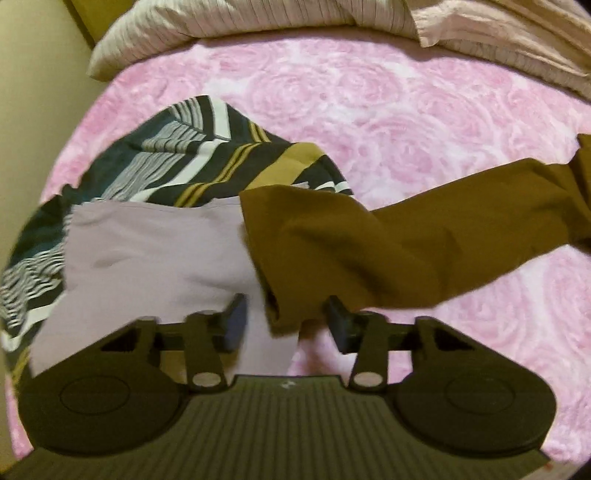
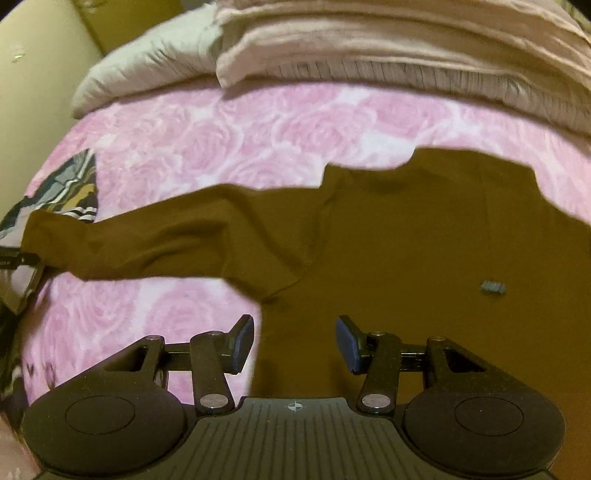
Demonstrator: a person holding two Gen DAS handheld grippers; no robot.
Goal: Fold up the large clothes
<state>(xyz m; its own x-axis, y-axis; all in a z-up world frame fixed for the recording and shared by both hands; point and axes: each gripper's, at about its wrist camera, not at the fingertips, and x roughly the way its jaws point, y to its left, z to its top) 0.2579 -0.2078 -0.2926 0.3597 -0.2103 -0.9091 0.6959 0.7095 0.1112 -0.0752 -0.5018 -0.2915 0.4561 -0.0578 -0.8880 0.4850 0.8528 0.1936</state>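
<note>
The brown garment lies spread on the bed, its body flat on the pink rose-patterned cover and one long sleeve stretched out sideways from it. In my right wrist view a small grey mark shows on the body of the garment; I can't make out what it is.

The end of that sleeve reaches my left tongs. Their jaws stand wide, and the cuff sits in the gap between them, close to one finger, with neither pad pressing on it as far as I can see through the blur. My right tongs are also wide and hold nothing; they hover over the side edge of the garment's body, one finger above brown cloth and the other above the pink cover.

Under and beside the sleeve end lies a pale lilac cloth, and behind that a crumpled cloth striped in dark green, white and mustard. At the far edge of the bed, striped beige bedding is piled up, with a cream wall to the side.
</note>
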